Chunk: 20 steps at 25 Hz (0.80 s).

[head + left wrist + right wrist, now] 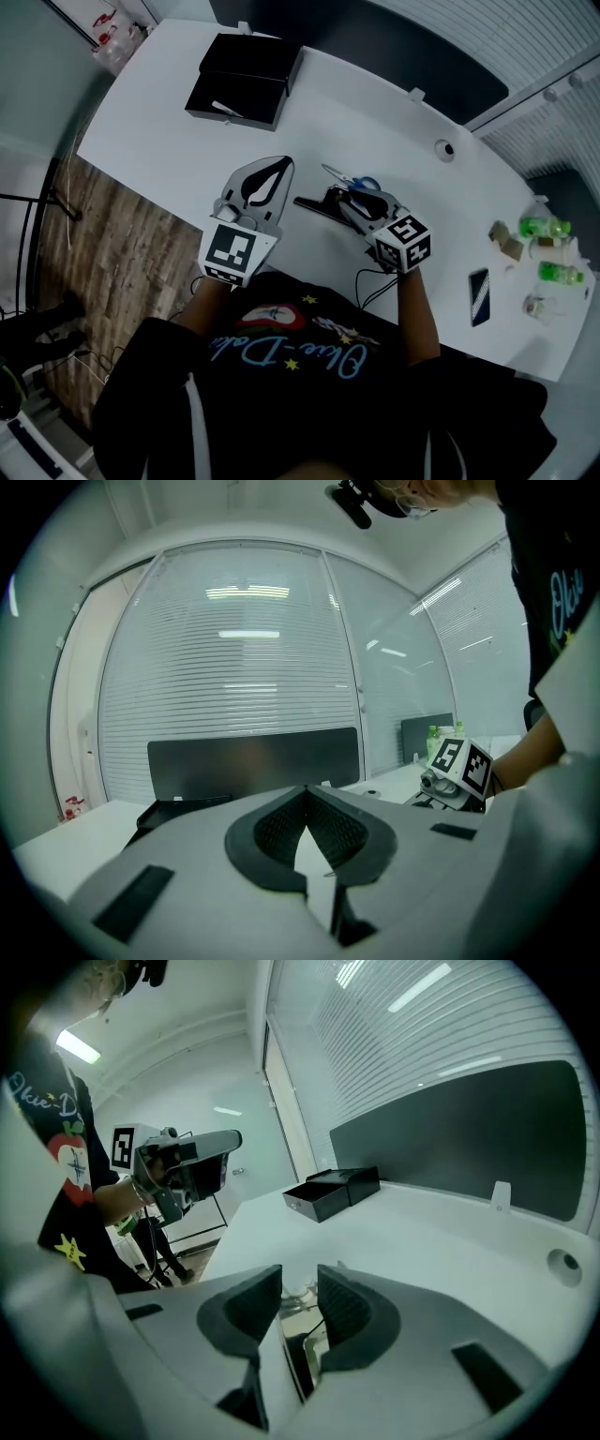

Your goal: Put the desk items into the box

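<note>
Both arms [419, 314] reach past the counter's [375, 122] near edge: left gripper [282, 166] fingers [274, 832] pressed together, empty; right gripper [341, 197] fingers [343, 1309] slightly parted over the scissors [358, 181]; open black box [246, 77] at the far-left corner.

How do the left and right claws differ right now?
Left claw: jaws meet at the tips, empty. Right claw: jaws apart, something shiny in the gap. Left hangs over bare desk; right sits over the scissors. Both are well short of the box.
</note>
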Each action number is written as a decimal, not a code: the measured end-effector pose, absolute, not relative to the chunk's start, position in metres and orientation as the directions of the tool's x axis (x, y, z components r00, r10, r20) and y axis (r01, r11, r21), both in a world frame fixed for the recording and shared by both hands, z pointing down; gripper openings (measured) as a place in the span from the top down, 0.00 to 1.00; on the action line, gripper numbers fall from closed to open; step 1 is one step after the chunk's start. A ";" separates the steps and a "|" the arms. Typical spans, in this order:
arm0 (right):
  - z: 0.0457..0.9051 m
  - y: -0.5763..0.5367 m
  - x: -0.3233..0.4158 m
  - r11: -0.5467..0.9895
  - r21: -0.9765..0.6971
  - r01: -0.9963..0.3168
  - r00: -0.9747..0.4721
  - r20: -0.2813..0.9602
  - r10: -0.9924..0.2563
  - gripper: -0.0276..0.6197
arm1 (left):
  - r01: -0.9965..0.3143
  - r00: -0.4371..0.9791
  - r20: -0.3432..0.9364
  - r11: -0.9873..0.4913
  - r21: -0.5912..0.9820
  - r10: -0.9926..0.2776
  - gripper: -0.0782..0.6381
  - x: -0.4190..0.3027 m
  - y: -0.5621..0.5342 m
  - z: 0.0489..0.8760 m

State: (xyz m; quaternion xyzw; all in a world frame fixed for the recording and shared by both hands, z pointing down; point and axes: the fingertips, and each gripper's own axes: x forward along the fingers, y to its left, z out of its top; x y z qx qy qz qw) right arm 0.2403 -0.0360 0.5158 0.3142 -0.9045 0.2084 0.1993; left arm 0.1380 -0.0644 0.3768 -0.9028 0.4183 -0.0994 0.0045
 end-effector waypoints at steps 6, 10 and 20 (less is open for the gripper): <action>0.527 -0.039 0.246 0.697 -0.281 -0.660 -0.716 0.516 -0.470 0.77 | -0.753 0.631 0.184 -0.652 -0.088 -0.754 0.88 0.141 -0.069 0.379; 0.536 -0.039 0.247 0.695 -0.298 -0.654 -0.719 0.531 -0.449 0.77 | -0.756 0.627 0.186 -0.649 -0.088 -0.756 0.88 0.141 -0.071 0.381; 0.553 -0.042 0.247 0.692 -0.313 -0.651 -0.708 0.579 -0.404 0.76 | -0.763 0.620 0.189 -0.641 -0.082 -0.762 0.88 0.141 -0.082 0.382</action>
